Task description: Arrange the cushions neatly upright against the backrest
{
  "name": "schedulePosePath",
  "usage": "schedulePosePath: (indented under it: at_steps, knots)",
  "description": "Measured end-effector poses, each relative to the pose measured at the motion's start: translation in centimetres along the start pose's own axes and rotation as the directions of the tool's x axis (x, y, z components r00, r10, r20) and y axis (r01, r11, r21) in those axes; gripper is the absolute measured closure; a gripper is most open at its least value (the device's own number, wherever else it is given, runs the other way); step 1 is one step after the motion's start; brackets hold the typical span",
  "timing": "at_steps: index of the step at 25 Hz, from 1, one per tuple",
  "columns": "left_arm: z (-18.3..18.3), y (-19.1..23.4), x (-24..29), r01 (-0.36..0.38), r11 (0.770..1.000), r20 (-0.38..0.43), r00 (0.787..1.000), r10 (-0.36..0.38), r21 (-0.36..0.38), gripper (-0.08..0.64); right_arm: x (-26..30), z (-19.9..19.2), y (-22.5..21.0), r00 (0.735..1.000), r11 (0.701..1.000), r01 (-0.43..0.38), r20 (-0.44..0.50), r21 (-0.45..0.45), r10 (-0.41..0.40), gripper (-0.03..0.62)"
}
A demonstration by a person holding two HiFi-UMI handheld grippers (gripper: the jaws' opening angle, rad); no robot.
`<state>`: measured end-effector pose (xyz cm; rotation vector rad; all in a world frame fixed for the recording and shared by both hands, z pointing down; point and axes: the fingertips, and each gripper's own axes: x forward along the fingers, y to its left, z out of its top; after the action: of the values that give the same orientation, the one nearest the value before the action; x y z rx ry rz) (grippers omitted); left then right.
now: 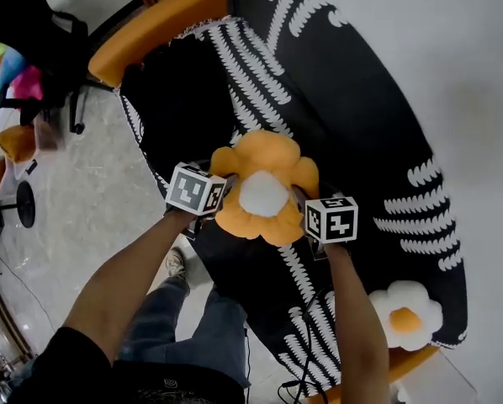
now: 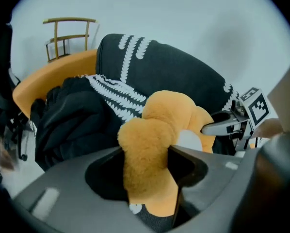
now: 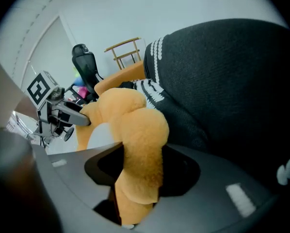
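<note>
An orange flower-shaped cushion (image 1: 264, 183) with a white centre hangs above the sofa seat, held from both sides. My left gripper (image 1: 203, 197) is shut on its left petal (image 2: 145, 149). My right gripper (image 1: 319, 217) is shut on its right petal (image 3: 141, 140). A white flower cushion with an orange centre (image 1: 405, 314) lies flat on the seat at the lower right. The sofa (image 1: 344, 108) is covered by a black throw with white leaf patterns over its backrest (image 2: 154, 67). A black cushion or bundle (image 2: 72, 115) sits at the sofa's far end.
The sofa's orange armrest (image 1: 155, 28) curves round the far end. A black office chair (image 1: 41, 32) and coloured items stand on the tiled floor at the upper left. A wooden rack (image 2: 70, 35) stands behind the sofa. The person's legs (image 1: 193, 318) are below.
</note>
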<state>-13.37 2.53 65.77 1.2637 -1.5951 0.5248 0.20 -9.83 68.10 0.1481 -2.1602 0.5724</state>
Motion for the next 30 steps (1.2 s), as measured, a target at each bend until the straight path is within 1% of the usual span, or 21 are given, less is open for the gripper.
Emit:
schedulePosePath:
  at_steps: [5,8,12,15,18,20,26,28,30]
  knots:
    - [6.2,-2.0,-5.4,0.005,0.992,0.059,0.998,-0.013,0.128,0.305,-6.0,4.2,1.1,0.991,0.996,0.069,0.108,0.048,-0.074,0.368]
    - [8.3,-3.3,-7.9,0.007,0.984,0.079,0.997,-0.021,0.179,0.305,-9.1,5.4,1.9,0.983,0.993,0.095,0.15,0.071,-0.104,0.368]
    - [12.2,-4.6,-10.6,0.01,0.96,0.114,0.993,-0.043,0.279,0.305,-12.3,7.9,2.2,0.963,0.984,0.138,0.215,0.111,-0.16,0.368]
    - [14.9,-4.9,-11.9,0.014,0.942,0.134,0.989,-0.062,0.335,0.305,-13.8,9.9,2.3,0.945,0.977,0.172,0.257,0.129,-0.2,0.368]
    - [17.0,-4.8,-12.2,0.028,0.922,0.139,0.986,-0.088,0.387,0.305,-14.5,11.2,2.5,0.928,0.966,0.206,0.284,0.154,-0.243,0.368]
    - [18.4,-4.6,-11.9,0.044,0.904,0.136,0.984,-0.112,0.426,0.305,-14.6,11.9,2.5,0.915,0.956,0.233,0.293,0.178,-0.277,0.368]
    - [22.3,-2.8,-9.2,0.112,0.835,0.087,0.978,-0.187,0.539,0.304,-12.7,13.6,2.0,0.876,0.913,0.304,0.297,0.273,-0.38,0.368]
    - [23.6,-2.3,-7.8,0.132,0.81,0.073,0.975,-0.211,0.572,0.304,-11.7,14.1,1.4,0.857,0.891,0.333,0.296,0.309,-0.422,0.368]
    - [24.7,-1.9,-6.1,0.155,0.779,0.055,0.97,-0.235,0.607,0.304,-10.6,14.3,0.8,0.834,0.864,0.361,0.293,0.352,-0.468,0.368]
